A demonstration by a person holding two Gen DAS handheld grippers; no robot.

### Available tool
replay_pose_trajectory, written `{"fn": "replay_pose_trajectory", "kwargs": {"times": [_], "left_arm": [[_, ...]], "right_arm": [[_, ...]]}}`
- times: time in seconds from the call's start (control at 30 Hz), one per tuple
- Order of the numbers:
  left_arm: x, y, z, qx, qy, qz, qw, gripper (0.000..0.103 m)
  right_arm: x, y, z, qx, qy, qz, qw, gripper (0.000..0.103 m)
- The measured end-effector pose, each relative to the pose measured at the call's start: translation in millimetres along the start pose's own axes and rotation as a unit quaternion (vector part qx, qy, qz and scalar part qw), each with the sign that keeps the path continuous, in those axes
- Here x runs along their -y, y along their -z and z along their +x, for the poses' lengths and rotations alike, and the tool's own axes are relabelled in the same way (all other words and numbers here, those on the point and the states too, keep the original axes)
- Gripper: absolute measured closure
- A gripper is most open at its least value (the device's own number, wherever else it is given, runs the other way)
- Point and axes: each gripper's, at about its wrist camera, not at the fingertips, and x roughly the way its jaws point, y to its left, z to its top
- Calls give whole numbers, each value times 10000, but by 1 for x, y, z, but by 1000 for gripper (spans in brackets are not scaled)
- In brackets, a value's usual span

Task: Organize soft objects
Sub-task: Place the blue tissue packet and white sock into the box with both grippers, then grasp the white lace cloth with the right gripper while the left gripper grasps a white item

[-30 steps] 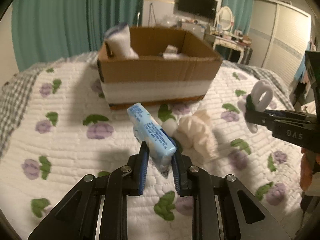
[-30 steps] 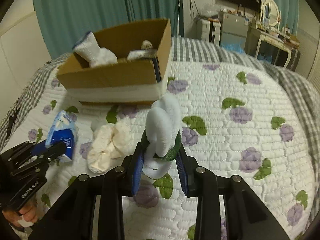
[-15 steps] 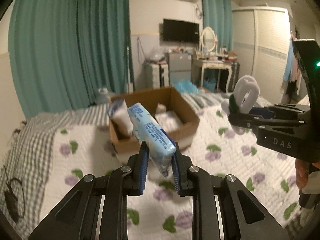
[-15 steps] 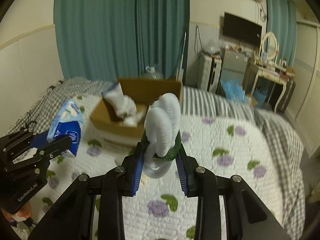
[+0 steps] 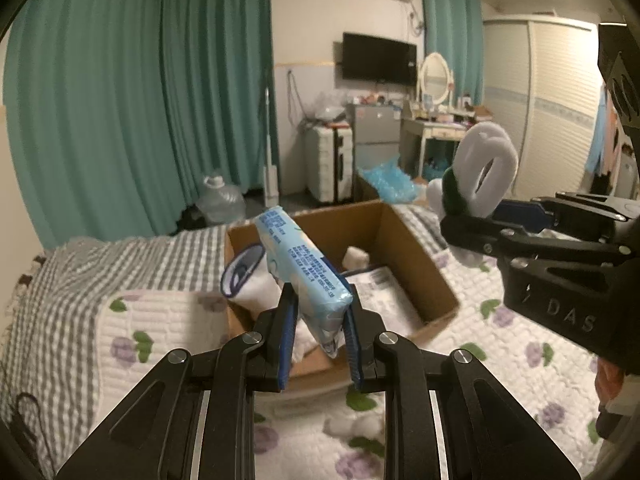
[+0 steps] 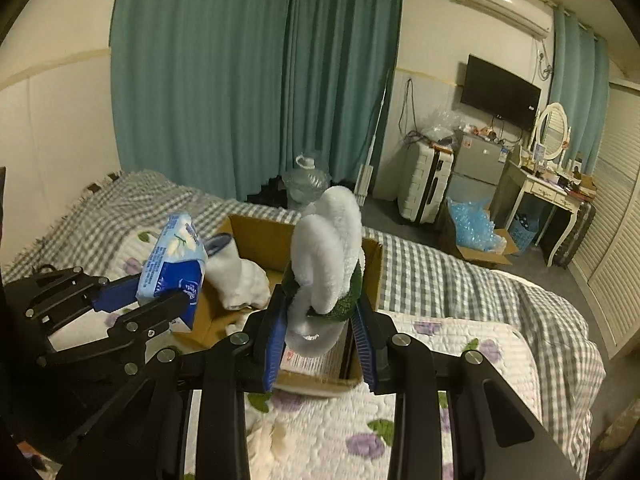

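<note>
Two soft things are in your tongs, both raised above the cardboard box (image 5: 416, 264) on the bed (image 5: 160, 320). Your left tongs (image 5: 320, 332) pinch the blue tissue pack (image 5: 304, 268) at its lower end; it looks light and squashy with a slick wrapper, so it may slide, and a grip nearer the middle would be safer. Your right tongs (image 6: 318, 340) clamp the white plush roll (image 6: 326, 264) at its green band (image 6: 344, 300), the firmest place to hold it.
</note>
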Motion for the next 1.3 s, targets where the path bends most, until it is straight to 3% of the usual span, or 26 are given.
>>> {"fn": "replay_pose_trajectory", "kwargs": {"times": [0.33, 0.43, 0.5, 0.57, 0.6, 0.83, 1.03, 1.13, 1.3], "left_arm": [[-3, 15, 63, -229, -164, 138, 9995, 77], [3, 17, 68, -137, -375, 342, 9986, 76], [4, 16, 71, -169, -506, 382, 9978, 62], [5, 15, 72, -134, -655, 345, 9972, 32], [4, 14, 69, -66, -710, 303, 9970, 31], [-3, -2, 26, 155, -783, 53, 9968, 30], [-6, -16, -58, 687, -674, -162, 9952, 30], [-8, -18, -104, 966, -749, -222, 9923, 16], [-12, -10, -154, 1153, -833, -262, 9895, 16]], "right_arm": [[14, 14, 102, -461, -123, 218, 9986, 71], [19, 17, 117, -461, -59, 348, 9983, 56], [22, 18, 120, -397, -64, 488, 9980, 33], [28, 18, 115, -299, -36, 601, 9977, 31], [29, 18, 113, -283, -18, 611, 9977, 29], [47, 3, 55, 135, 292, 682, 9972, 13], [44, -5, -31, 541, 330, 631, 9960, 10], [41, -4, -78, 729, 360, 628, 9947, 7], [23, 5, -139, 909, 415, 497, 9938, 4]]}}
